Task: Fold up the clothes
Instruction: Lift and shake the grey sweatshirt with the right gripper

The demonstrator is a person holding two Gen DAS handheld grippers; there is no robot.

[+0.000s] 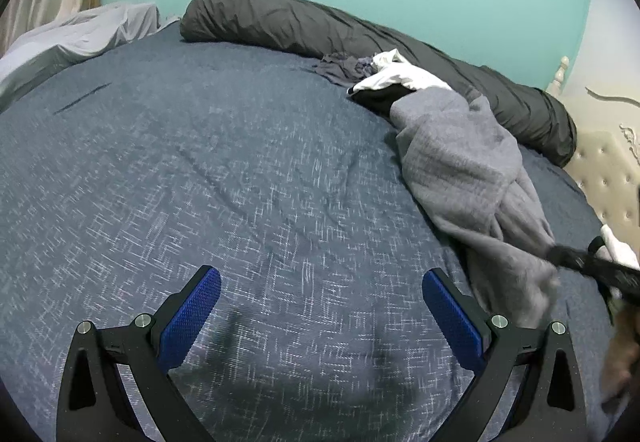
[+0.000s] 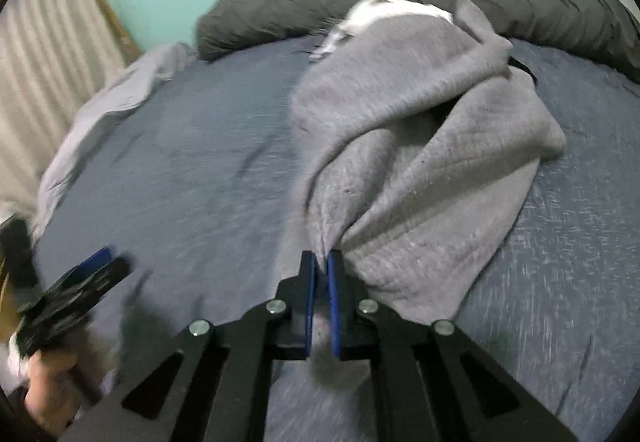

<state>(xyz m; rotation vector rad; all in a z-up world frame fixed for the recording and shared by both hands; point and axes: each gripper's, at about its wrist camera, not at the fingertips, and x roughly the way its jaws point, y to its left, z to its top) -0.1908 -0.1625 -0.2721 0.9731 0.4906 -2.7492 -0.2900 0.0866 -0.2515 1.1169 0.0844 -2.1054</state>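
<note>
A crumpled grey garment [image 2: 408, 145] lies on the blue bedspread [image 2: 192, 169], stretching away toward the pillows. My right gripper [image 2: 322, 262] is shut on its near edge, with grey fabric bunched between the blue pads. In the left wrist view the same grey garment [image 1: 460, 169] runs along the right side, and the right gripper [image 1: 560, 254] pinches its lower end. My left gripper [image 1: 320, 278] hovers open over bare bedspread [image 1: 200, 181], nothing between its fingers. It also shows at the lower left of the right wrist view, left gripper [image 2: 92, 274], blurred.
More clothes are heaped behind the grey garment: a white piece [image 1: 400, 77], a black one [image 1: 380, 97] and a dark grey-blue one [image 1: 340, 67]. A long dark grey bolster [image 1: 360, 29] lines the far edge. A pale sheet [image 1: 80, 33] lies at the left. A tufted headboard [image 1: 612, 177] stands right.
</note>
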